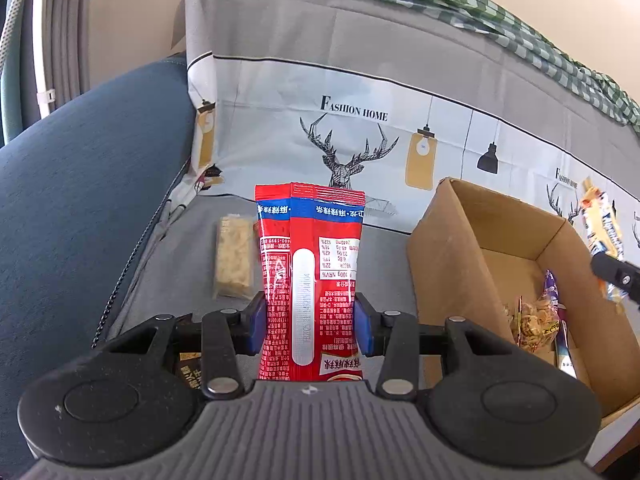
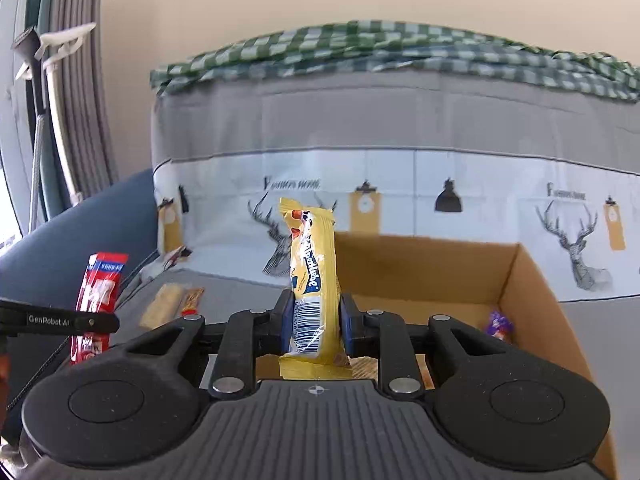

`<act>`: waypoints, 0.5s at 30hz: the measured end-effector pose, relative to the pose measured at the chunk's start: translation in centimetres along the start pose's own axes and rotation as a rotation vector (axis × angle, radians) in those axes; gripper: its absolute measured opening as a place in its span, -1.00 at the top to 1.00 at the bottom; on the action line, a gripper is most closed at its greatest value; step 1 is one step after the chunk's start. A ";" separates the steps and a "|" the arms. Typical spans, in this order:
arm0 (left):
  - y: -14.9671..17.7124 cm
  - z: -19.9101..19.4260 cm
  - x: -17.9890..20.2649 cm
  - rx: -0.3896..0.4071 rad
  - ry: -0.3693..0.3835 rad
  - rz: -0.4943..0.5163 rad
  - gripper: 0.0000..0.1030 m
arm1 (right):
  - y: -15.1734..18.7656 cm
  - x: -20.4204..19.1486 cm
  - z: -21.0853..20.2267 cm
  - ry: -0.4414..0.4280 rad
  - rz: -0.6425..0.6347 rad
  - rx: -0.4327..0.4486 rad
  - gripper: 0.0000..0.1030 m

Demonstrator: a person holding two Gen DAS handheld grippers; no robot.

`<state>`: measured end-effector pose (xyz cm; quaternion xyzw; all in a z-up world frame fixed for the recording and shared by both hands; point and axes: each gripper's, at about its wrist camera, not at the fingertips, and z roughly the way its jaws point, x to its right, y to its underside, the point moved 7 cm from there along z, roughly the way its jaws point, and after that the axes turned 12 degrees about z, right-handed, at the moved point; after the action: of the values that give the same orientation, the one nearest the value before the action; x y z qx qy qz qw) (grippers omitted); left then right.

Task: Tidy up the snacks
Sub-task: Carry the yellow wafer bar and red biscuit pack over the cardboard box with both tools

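My left gripper (image 1: 311,326) is shut on a red snack packet (image 1: 312,264), held upright above the grey sofa seat, left of the cardboard box (image 1: 448,248). My right gripper (image 2: 313,322) is shut on a yellow snack bar (image 2: 313,276), held upright over the near edge of the same box (image 2: 532,292). The red packet (image 2: 100,292) and the left gripper's side show at the left of the right wrist view. The yellow bar (image 1: 602,228) shows at the right edge of the left wrist view. Several wrapped snacks (image 1: 536,316) lie inside the box.
A pale cracker bar (image 1: 234,258) lies on the seat behind the red packet, with another small snack (image 2: 193,300) beside it. A dark packet (image 1: 188,372) lies under the left gripper. A blue armrest (image 1: 80,184) stands left; the printed backrest cover (image 1: 360,128) rises behind.
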<state>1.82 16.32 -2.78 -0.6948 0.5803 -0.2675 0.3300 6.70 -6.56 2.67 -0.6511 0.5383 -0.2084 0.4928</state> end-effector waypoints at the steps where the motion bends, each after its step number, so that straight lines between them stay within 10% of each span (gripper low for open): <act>1: -0.1 0.0 0.2 0.007 -0.005 0.006 0.08 | -0.1 0.3 -0.2 0.002 0.000 0.010 0.52; 15: -3.1 -1.8 6.5 0.234 0.067 0.067 0.08 | -0.2 6.2 -1.7 0.089 0.022 0.023 0.52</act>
<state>3.61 10.01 0.62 -0.6225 0.5788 -0.3454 0.3978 7.50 -12.87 1.96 -0.6296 0.5644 -0.2377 0.4781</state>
